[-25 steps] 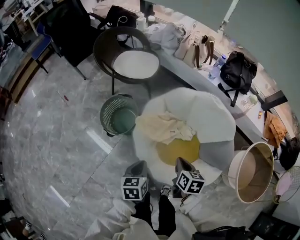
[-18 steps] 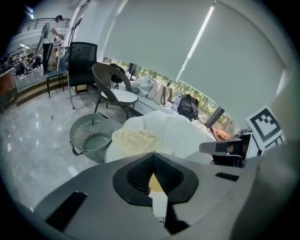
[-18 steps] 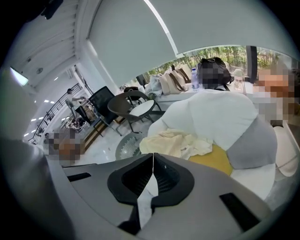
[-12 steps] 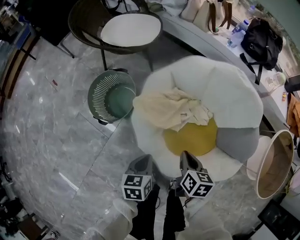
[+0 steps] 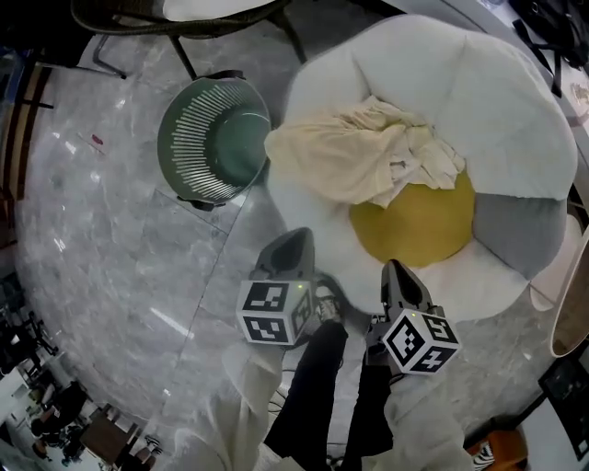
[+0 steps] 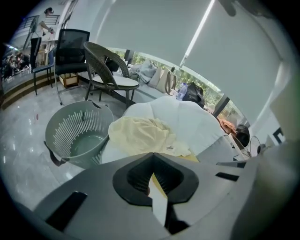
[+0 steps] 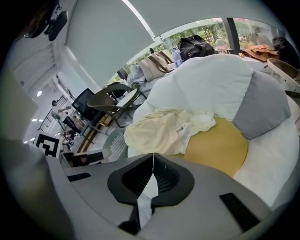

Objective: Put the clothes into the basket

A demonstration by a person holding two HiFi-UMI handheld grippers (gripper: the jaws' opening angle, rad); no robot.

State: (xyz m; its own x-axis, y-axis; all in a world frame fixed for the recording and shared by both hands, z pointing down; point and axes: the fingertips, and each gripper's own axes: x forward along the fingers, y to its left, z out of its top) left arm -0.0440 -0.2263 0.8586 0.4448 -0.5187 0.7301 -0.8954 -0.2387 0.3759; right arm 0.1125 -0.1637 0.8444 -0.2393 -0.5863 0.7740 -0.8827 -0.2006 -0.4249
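Note:
A crumpled cream garment (image 5: 350,156) (image 6: 138,136) (image 7: 157,131) lies on the white flower-shaped cushion chair (image 5: 515,101), partly over its yellow centre (image 5: 423,221). The green slatted basket (image 5: 189,138) (image 6: 70,131) stands on the floor just left of the chair and holds nothing that I can see. My left gripper (image 5: 293,241) (image 6: 152,174) hangs shut and empty at the chair's near edge. My right gripper (image 5: 396,269) (image 7: 153,161) is beside it, its jaws together with nothing between them. Both point down toward the garment, still short of it.
A dark wicker chair (image 5: 184,18) stands beyond the basket. The person's dark-trousered legs (image 5: 317,386) are below the grippers. A grey petal (image 5: 520,235) sits at the chair's right, and a round beige rim (image 5: 575,317) pokes in at the right edge. Grey marble floor (image 5: 110,239) spreads left.
Both grippers have sunk toward the chair, and the head view has dropped closer. Chair, garment and basket now fill more of the picture. Nothing was taken hold of.

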